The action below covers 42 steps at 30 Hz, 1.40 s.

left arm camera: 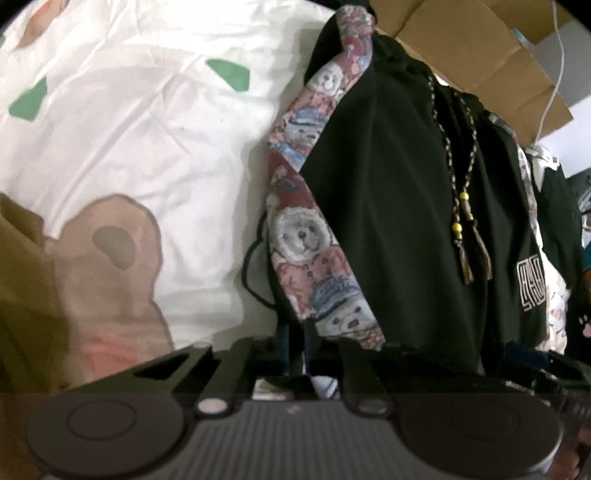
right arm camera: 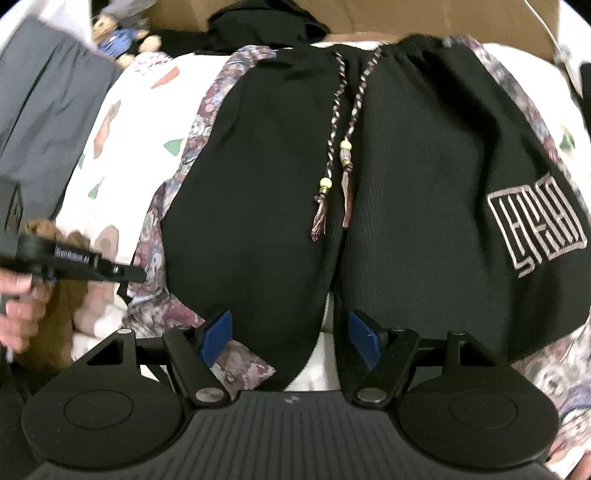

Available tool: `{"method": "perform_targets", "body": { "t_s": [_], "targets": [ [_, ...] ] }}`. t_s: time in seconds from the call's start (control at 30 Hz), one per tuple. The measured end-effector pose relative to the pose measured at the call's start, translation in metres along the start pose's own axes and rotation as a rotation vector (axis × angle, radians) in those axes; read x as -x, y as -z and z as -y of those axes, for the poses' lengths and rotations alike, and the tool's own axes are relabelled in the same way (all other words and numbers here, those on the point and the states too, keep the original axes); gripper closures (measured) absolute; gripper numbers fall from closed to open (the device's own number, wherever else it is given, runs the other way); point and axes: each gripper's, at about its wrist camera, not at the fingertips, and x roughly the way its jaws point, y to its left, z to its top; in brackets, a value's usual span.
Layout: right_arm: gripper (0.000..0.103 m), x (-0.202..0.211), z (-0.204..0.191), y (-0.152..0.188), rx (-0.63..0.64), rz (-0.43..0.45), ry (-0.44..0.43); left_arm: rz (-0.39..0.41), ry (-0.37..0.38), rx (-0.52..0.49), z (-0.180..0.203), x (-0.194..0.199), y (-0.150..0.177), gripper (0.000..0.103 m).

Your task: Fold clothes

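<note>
Black shorts (right arm camera: 424, 184) flat on bear-print bedsheet (left arm camera: 147, 147) — cardboard box (left arm camera: 480, 48) behind.

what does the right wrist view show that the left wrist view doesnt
Only the right wrist view: the open right claw with blue pads over the hem of the black shorts, a teddy bear toy, and the left claw seen from the side at the patterned edge.

Only the left wrist view: the large brown bear print on the white sheet.

Both: the shorts, their beaded drawstring, the embroidered logo, the cardboard.
</note>
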Motion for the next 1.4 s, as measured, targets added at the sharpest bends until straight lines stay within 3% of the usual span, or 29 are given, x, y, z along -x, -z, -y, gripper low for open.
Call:
{"method": "perform_targets", "body": {
  "t_s": [0.27, 0.6, 0.83, 1.03, 1.17, 1.3, 1.4],
  "targets": [
    [0.029, -0.004, 0.006, 0.005, -0.090, -0.054, -0.015, 0.049, -0.017, -0.008, -0.012, 0.040, -0.002, 0.097],
    [0.029, -0.014, 0.005, 0.023, -0.096, -0.111, -0.003, 0.052, -0.160, -0.027, -0.054, 0.070, -0.010, 0.098],
    [0.029, -0.025, 0.003, 0.026, -0.111, -0.133, -0.010, 0.040, -0.214, -0.030, -0.076, 0.063, -0.021, 0.098],
    [0.029, -0.029, 0.007, 0.029, -0.134, -0.146, -0.028, -0.014, -0.209, 0.005, -0.087, 0.048, -0.021, 0.086],
    [0.029, -0.027, 0.010, 0.032, -0.182, -0.152, -0.065, -0.012, -0.185, 0.024, -0.095, 0.043, -0.015, 0.048],
    [0.029, -0.032, 0.004, 0.036, -0.202, -0.173, -0.088, -0.031, -0.207, 0.026, -0.099, 0.031, -0.012, 0.049],
    [0.029, -0.040, 0.003, 0.039, -0.242, -0.191, -0.104, -0.047, -0.205, 0.032, -0.102, 0.025, -0.010, 0.063]
  ]
}}
